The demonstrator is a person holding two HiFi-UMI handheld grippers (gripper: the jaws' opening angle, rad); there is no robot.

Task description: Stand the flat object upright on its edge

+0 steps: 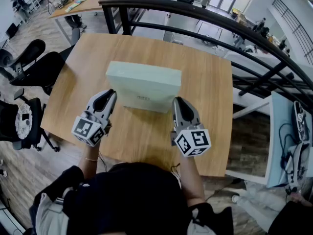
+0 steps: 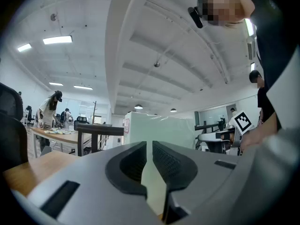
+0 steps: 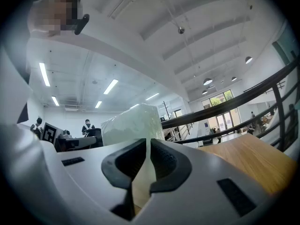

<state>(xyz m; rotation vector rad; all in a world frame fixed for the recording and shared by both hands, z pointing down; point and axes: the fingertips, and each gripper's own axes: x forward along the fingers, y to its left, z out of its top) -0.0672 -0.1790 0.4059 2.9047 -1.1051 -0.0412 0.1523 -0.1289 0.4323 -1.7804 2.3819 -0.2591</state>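
Note:
A pale green flat box (image 1: 143, 86) stands upright on its long edge in the middle of the wooden table (image 1: 210, 97), its labelled face toward me. My left gripper (image 1: 111, 93) is shut, with its tip beside the box's lower left corner. My right gripper (image 1: 177, 101) is shut too, by the lower right corner. I cannot tell whether either tip touches the box. In the left gripper view the jaws of the left gripper (image 2: 149, 146) stand together with nothing between them and the box (image 2: 161, 128) rises just ahead. The right gripper (image 3: 148, 144) shows the same, with the box (image 3: 131, 123) in front.
A black curved railing (image 1: 205, 13) runs behind and to the right of the table. Black office chairs (image 1: 34, 67) stand at the left. Another desk (image 1: 83, 1) sits at the back left. The table's near edge is close to the person's body.

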